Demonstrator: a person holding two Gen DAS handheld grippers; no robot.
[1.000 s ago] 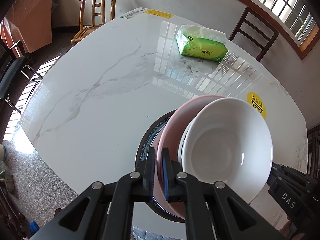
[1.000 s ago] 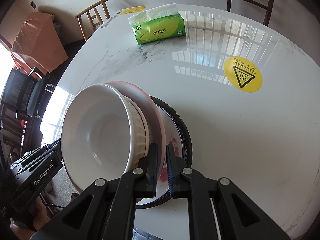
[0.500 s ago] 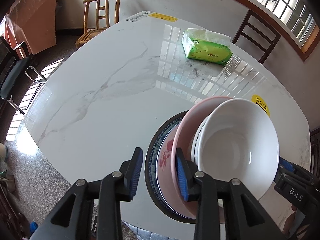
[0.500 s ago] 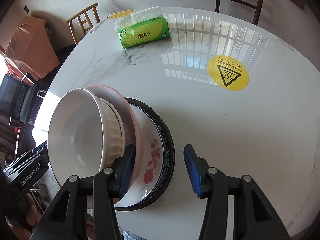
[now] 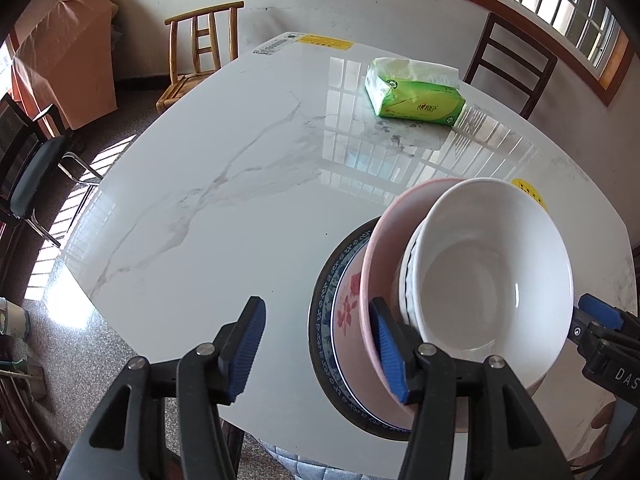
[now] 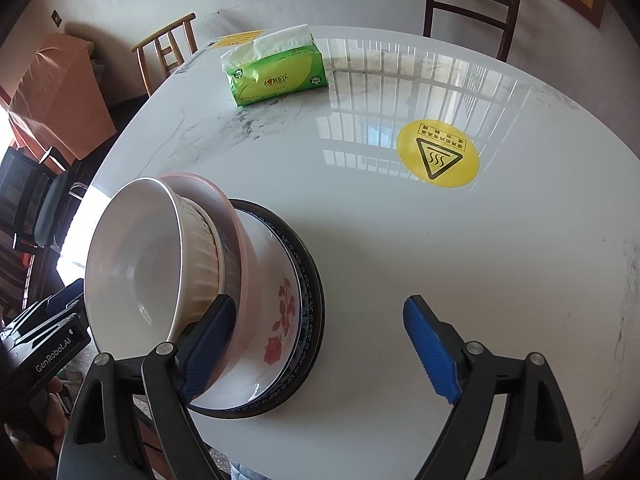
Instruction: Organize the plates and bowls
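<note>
A stack of dishes stands near the table's front edge: a dark blue-rimmed plate (image 5: 326,280) at the bottom, a white dish with red flowers (image 5: 346,312), a pink bowl (image 5: 394,220) and a white ribbed bowl (image 5: 492,272) on top. The stack also shows in the right wrist view, with the white bowl (image 6: 136,272), pink bowl (image 6: 240,236), flowered dish (image 6: 280,320) and dark plate (image 6: 312,280). My left gripper (image 5: 320,340) is open, its right finger beside the pink bowl. My right gripper (image 6: 320,344) is open, its left finger beside the bowls.
A green tissue pack (image 5: 416,96) lies at the far side of the white marble table (image 5: 200,200). A yellow hot-surface sticker (image 6: 438,154) is right of the stack. Wooden chairs (image 5: 200,48) stand around the table.
Both grippers were shut on the pink bowl's rim one second ago. Both have opened wide and let go. The stack now rests on the table.
</note>
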